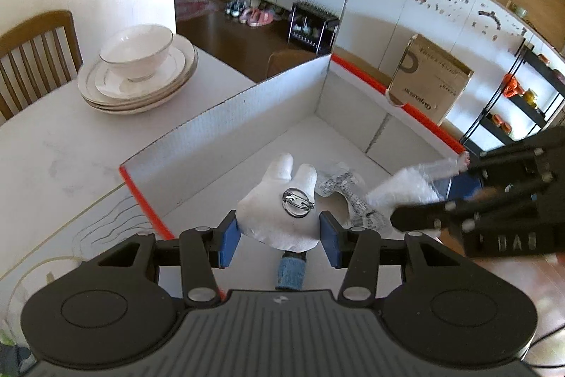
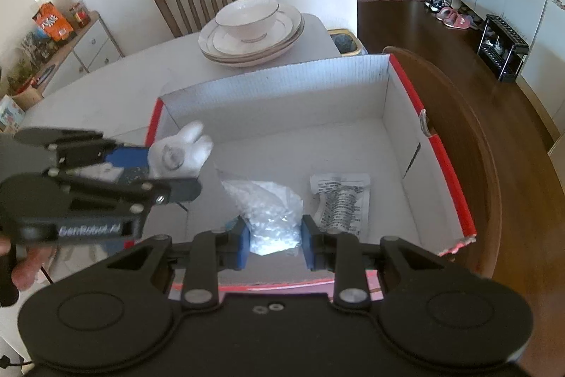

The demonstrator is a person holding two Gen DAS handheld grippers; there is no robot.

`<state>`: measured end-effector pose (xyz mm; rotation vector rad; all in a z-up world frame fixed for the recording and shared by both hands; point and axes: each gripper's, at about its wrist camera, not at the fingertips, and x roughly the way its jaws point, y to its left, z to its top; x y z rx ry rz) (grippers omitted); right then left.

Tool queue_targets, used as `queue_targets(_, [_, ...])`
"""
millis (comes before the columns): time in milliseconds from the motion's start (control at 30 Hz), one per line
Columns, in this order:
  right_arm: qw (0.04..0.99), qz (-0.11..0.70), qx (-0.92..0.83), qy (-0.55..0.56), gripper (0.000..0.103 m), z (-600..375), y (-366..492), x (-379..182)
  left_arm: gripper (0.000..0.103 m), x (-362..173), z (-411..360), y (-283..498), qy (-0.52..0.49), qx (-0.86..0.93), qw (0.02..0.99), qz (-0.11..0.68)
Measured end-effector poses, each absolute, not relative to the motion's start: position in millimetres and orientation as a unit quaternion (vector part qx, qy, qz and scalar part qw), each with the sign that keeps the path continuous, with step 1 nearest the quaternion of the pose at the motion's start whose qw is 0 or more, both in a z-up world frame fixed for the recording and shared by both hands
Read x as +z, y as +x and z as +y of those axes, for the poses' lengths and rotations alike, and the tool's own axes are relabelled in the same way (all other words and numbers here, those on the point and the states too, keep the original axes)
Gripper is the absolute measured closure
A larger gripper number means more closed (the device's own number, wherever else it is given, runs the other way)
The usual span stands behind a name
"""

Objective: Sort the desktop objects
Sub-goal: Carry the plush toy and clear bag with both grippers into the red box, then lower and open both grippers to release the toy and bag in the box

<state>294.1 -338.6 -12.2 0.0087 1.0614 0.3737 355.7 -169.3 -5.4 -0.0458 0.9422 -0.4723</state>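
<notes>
White table [image 2: 106, 87] — carrying stacked plates [image 2: 252, 41] and open cardboard box [image 2: 282, 83].

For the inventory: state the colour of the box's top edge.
Red-orange, on the white box; clearest in the right wrist view.

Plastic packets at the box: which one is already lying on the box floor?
The flat printed packet, untouched on the white floor at the right. The crinkly bubble-wrap packet is pinched in the right tongs.

The black left gripper with blue pads [image 1: 279, 237] filled the lower frame of its own view, angled downward, jaws clamped on something white. The matching right gripper [image 2: 275, 241] pointed down likewise, jaws pinched shut, at lower centre of its view.
</notes>
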Motion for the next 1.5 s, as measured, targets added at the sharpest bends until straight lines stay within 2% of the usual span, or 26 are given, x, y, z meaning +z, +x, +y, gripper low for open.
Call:
queue_targets(567, [0.812,0.551,0.184,-0.050,0.075,-318,325,-67,0.056,-50,-207,413,0.055,-0.219,0.828,0.513])
queue_targets(900, [0.789,0.579,0.185,-0.093,0.075,-299,334,-92,0.056,-70,-211,429,0.049,-0.207,0.805,0.554])
queue_targets(1267, [0.780,0.591,0.182,-0.090,0.074,-300,341,-102,0.055,-80,-220,438,0.056,-0.204,0.776,0.594])
queue_targets(1500, [0.775,0.600,0.183,-0.077,0.067,-304,345,-102,0.054,-82,-222,437,0.062,-0.200,0.768,0.605])
